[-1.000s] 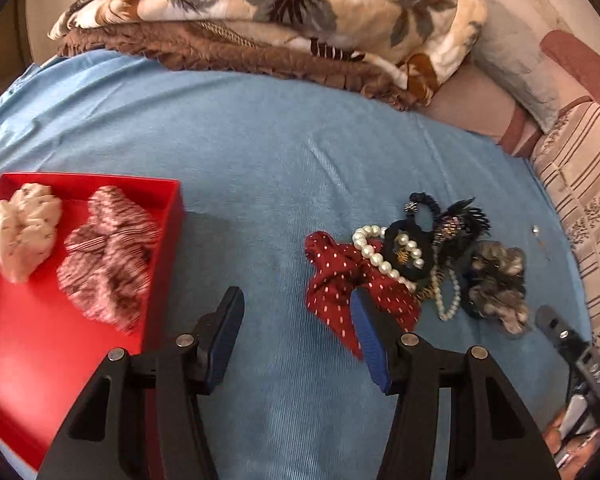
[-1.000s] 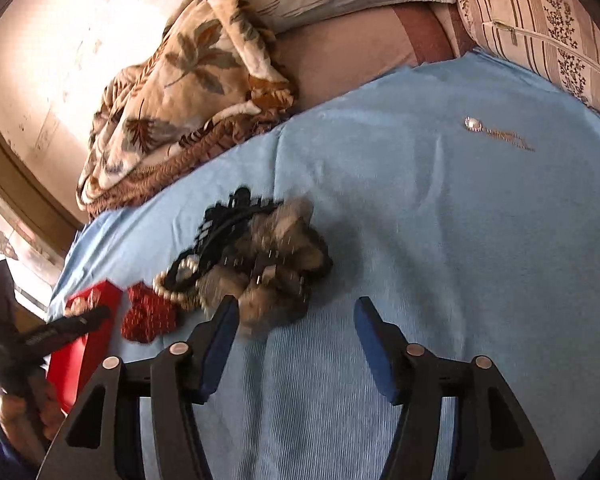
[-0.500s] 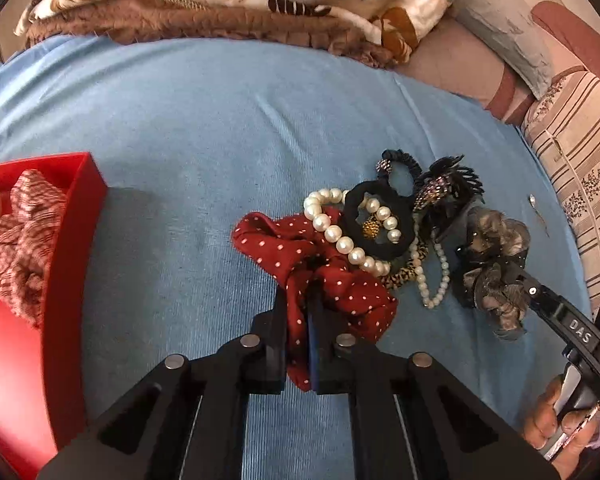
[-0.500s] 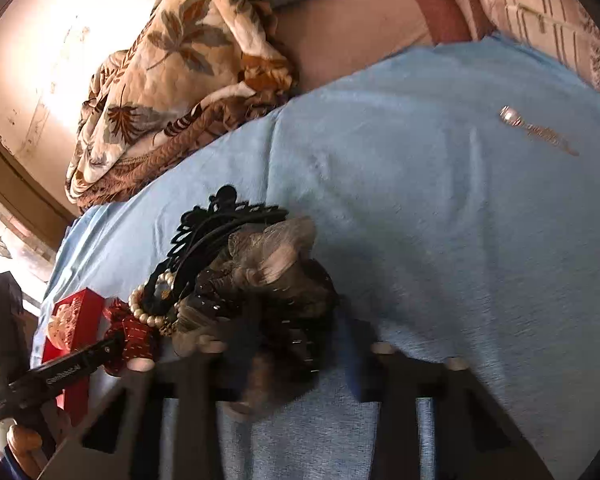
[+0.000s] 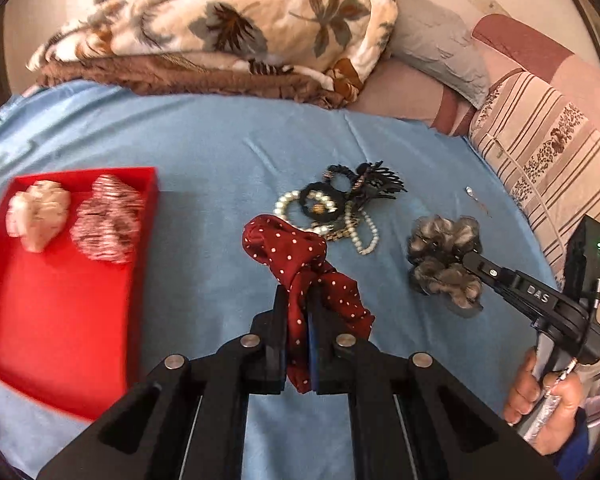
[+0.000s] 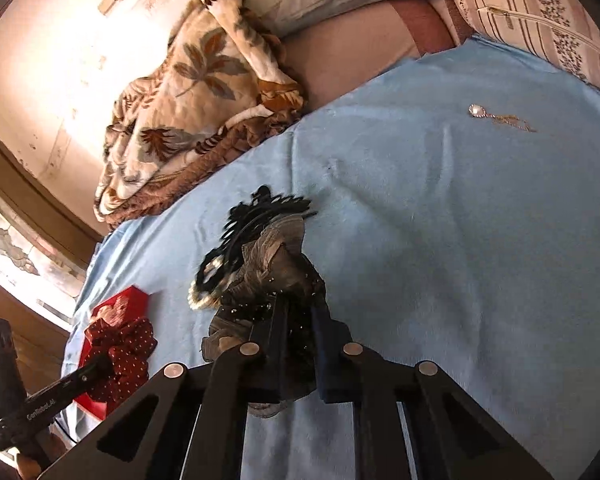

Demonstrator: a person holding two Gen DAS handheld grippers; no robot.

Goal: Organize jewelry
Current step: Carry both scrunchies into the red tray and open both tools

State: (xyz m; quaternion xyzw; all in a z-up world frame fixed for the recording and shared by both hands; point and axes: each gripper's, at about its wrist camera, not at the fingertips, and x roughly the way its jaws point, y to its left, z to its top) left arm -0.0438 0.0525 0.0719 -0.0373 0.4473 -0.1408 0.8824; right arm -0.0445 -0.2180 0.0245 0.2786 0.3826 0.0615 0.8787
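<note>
My left gripper (image 5: pixel 298 296) is shut on a red polka-dot scrunchie (image 5: pixel 288 248), which hangs from the pads above the blue sheet. In the right wrist view, my right gripper (image 6: pixel 298 312) has its jaws closing, pads pressing on a grey ruffled scrunchie (image 6: pixel 276 260). The left wrist view shows that grey scrunchie (image 5: pixel 444 256) to the right of the jewelry pile. In the pile lie a pearl bracelet (image 5: pixel 286 202) and a black claw clip (image 5: pixel 380 186). At the left, a red tray (image 5: pixel 52 300) holds a white scrunchie (image 5: pixel 38 212) and a striped scrunchie (image 5: pixel 106 220).
A small pendant on a chain (image 6: pixel 476 110) lies alone on the sheet at the far right. A leaf-print blanket (image 5: pixel 228 20) and pillows (image 5: pixel 540 152) border the back and right. A hand (image 5: pixel 540 400) grips the right tool's handle.
Both grippers went from open to shut on scrunchies. The left one lifted the red scrunchie off the pile. The grey scrunchie came away from the pile to the right.
</note>
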